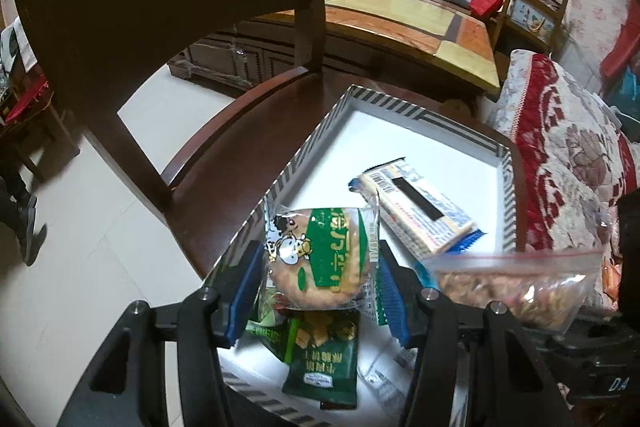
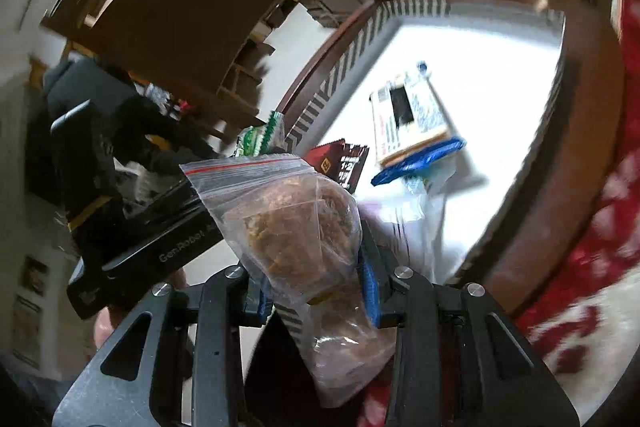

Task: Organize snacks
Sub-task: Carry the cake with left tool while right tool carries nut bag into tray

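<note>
Snacks sit in and over a shallow box (image 1: 362,95) with a striped rim and white floor, resting on a dark wooden chair seat (image 1: 224,163) in the middle of the left wrist frame. The left gripper (image 1: 318,275), at lower centre, pinches a round cracker in a clear and green wrapper (image 1: 320,259) between its blue pads (image 1: 246,283), above the box's near end. Under it lies a dark green packet (image 1: 324,363); further up the box floor lies a long blue-ended biscuit pack (image 1: 420,211). In the right wrist frame the right gripper (image 2: 316,287), at lower centre, grips a clear zip bag of brown nuts (image 2: 292,223), with the box to the upper right.
</note>
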The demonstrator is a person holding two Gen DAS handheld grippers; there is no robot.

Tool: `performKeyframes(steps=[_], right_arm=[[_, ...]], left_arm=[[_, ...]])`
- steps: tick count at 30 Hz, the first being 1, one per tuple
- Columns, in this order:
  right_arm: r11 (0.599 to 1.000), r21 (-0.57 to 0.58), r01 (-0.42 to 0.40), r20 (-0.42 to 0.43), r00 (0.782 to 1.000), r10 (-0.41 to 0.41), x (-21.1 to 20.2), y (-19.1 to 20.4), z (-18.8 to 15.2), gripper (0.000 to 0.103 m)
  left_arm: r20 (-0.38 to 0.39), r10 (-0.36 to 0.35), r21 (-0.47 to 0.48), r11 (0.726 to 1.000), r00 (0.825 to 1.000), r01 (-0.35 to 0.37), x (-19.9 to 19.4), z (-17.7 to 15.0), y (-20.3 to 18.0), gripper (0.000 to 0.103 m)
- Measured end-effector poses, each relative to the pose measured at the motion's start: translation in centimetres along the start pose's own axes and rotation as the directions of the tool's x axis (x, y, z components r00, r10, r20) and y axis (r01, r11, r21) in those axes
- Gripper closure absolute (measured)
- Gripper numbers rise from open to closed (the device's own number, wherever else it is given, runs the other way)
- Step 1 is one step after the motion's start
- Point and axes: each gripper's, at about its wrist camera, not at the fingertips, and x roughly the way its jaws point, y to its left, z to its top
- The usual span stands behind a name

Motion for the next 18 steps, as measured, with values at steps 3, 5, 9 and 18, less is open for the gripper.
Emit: performKeyframes(steps=[3, 5, 9, 18], right_arm=[[0.995, 0.077, -0.059, -0.007, 0.998, 0.059, 1.2, -1.3, -0.2, 0.069], [0.994, 0.095, -0.049, -0.006, 0.999, 0.05, 1.9, -2.0, -0.2, 0.069], [0.991, 0.126, -0.056, 0.042, 0.998, 0.051, 1.7, -2.5, 0.4, 0.061], [0.996, 0.001, 0.084, 0.091, 0.992, -0.084, -2.1, 0.3, 0.8, 0.045]], left_arm=[[-0.013, 0.007, 0.004, 1.0, 1.0, -0.007, 0.9, 0.0, -0.1, 0.046], [-0.024, 0.008, 0.005, 1.0, 1.0, -0.008, 1.6, 0.1, -0.3, 0.046], [-0.038, 0.016, 0.001, 1.0, 0.999, -0.016, 2.4, 0.2, -0.6, 0.043], [-0.024, 0.04, -0.002, 0.999, 0.999, -0.04, 2.0, 0.3, -1.0, 0.03]])
